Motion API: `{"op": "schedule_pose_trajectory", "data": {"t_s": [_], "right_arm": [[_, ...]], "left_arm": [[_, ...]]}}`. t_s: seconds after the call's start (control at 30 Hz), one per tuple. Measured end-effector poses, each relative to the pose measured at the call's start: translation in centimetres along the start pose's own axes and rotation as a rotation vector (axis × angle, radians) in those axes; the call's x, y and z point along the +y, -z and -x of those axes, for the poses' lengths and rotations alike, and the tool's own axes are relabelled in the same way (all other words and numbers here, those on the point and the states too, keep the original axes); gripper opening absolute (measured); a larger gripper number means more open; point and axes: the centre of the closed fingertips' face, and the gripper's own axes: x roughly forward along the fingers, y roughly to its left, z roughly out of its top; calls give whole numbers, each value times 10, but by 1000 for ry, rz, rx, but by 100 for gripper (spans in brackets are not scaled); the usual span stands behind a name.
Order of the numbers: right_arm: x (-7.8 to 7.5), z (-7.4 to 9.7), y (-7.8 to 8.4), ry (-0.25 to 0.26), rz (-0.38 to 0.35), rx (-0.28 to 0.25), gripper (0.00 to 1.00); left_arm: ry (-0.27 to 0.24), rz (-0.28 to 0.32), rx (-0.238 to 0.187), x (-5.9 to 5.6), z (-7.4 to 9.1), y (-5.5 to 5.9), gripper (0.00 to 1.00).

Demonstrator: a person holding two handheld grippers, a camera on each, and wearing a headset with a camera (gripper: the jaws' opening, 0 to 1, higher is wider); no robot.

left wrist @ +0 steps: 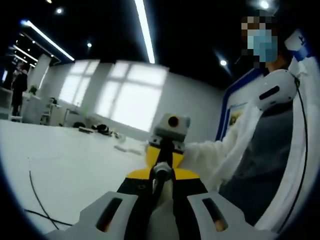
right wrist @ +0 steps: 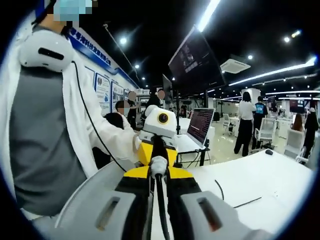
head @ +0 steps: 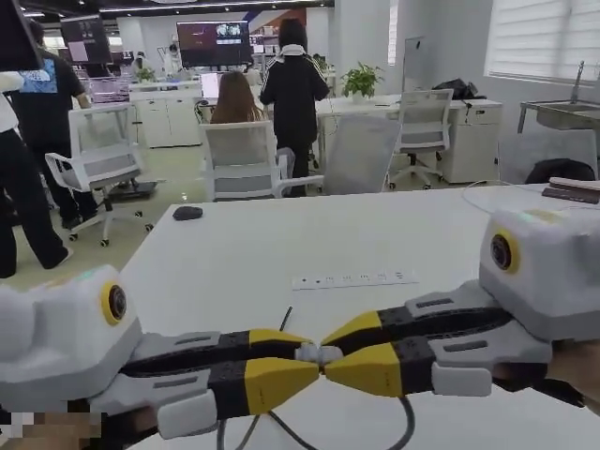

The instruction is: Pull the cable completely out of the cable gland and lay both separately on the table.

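The cable gland (head: 319, 354) is held above the near edge of the table, pinched between the tips of two grippers that meet nose to nose. It is a small pale grey piece, and the cable has not been pulled out of it. The left gripper (head: 309, 355) comes in from the left and is clamped on the cable gland, whose rounded end shows between its jaws in the left gripper view (left wrist: 162, 172). The right gripper (head: 329, 356) comes in from the right with its jaws closed on the cable (right wrist: 160, 205), which runs back from the gland along the narrow gap between them. In the head view the black cable (head: 405, 427) droops in a loop below the right gripper towards the near edge.

The table (head: 281, 244) is white, smooth and mostly bare. A white power strip (head: 354, 279) lies flat just beyond the grippers, a dark mouse (head: 187, 213) sits near the far left edge, and a few flat items (head: 572, 190) rest at the far right. Thin black strands (left wrist: 35, 190) lie on the surface to the left.

Beyond the table is an open office with white mesh chairs (head: 242, 159), desks, several people standing and one seated, a large wall screen (head: 214, 42), a potted plant (head: 361, 80) and blinds (head: 544, 37) at the right. The right gripper view shows an open laptop (right wrist: 200, 125) on the table.
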Motion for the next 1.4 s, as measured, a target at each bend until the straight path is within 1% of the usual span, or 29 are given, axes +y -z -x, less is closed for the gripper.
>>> {"op": "schedule_pose_trajectory", "data": {"t_s": [0.03, 0.1, 0.13, 0.3, 0.4, 0.47, 0.5, 0.53, 0.57, 0.6, 0.63, 0.67, 0.7, 0.73, 0.8, 0.83, 0.87, 0.93, 0.97, 1.03, 1.1, 1.17, 1.2, 1.27, 1.3, 1.33, 1.4], "right_arm": [[0, -1, 2, 10, 41, 22, 9], [-2, -1, 4, 24, 102, 49, 9], [-1, -2, 5, 28, 129, 58, 9], [0, -2, 7, 28, 142, 65, 10], [-1, -4, 9, 42, 183, 74, 10], [-3, -4, 9, 46, 167, 68, 11], [-5, -4, 8, 53, 149, 50, 11], [-6, -4, 8, 51, 118, 34, 11], [-7, -3, 8, 49, 76, 21, 11], [-9, -2, 11, 53, 13, 29, 12], [-10, -1, 12, 56, -14, 31, 16], [-11, 0, 11, 59, -24, 16, 24], [-12, 2, 12, 66, -23, 17, 27], [-13, 3, 13, 69, -25, 20, 26], [-11, 6, 19, 68, -15, 45, 13], [-12, 6, 21, 74, 0, 52, 9], [-11, 5, 21, 70, 4, 51, 8], [-10, 4, 22, 65, 8, 57, 7], [-9, 2, 22, 61, 19, 57, 4], [-11, 1, 22, 79, 73, 58, 3], [-11, 1, 24, 76, 60, 59, 2], [-14, 2, 26, 86, 56, 50, 2], [-14, 2, 26, 89, 60, 39, 2], [-15, 3, 24, 94, 47, 21, 2], [-14, 3, 24, 94, 49, 20, 2], [-13, 2, 24, 91, 51, 16, 2], [-10, 0, 25, 80, 53, 17, 2]], "left_arm": [[0, 16, 2, 2, 1, 1, 14], [-6, 37, 2, 3, 1, 3, 14], [-7, 56, 2, 4, 2, 4, 14], [-10, 53, 10, 3, 1, 6, 14], [-19, 51, 17, 5, 2, 7, 14], [-28, 32, 23, 5, 3, 7, 15], [-33, 16, 19, 5, 3, 6, 15], [-34, -14, 11, 5, 3, 4, 15], [-40, -57, 10, 6, 3, 3, 15], [-49, -92, 20, 6, 4, 4, 15], [-49, -100, 25, 5, 4, 4, 15], [-47, -114, 30, 4, 4, 5, 15], [-48, -120, 32, 3, 5, 5, 15], [-50, -122, 32, 3, 6, 5, 15], [-48, -138, 24, 2, 8, 3, 15], [-49, -143, 23, 2, 8, 3, 15], [-55, -149, 21, 3, 8, 3, 15], [-51, -144, 21, 3, 7, 3, 15], [-51, -144, 21, 3, 6, 3, 16], [-70, -156, 19, 6, 5, 3, 16], [-82, -169, 26, 9, 4, 4, 16], [-99, -198, 27, 12, 3, 5, 17], [-103, -216, 25, 13, 2, 5, 18], [-84, -204, 24, 10, -3, 9, 27], [-86, -202, 25, 11, -6, 11, 30], [-89, -205, 26, 12, -7, 13, 31], [-91, -198, 30, 16, -10, 15, 25]]}}
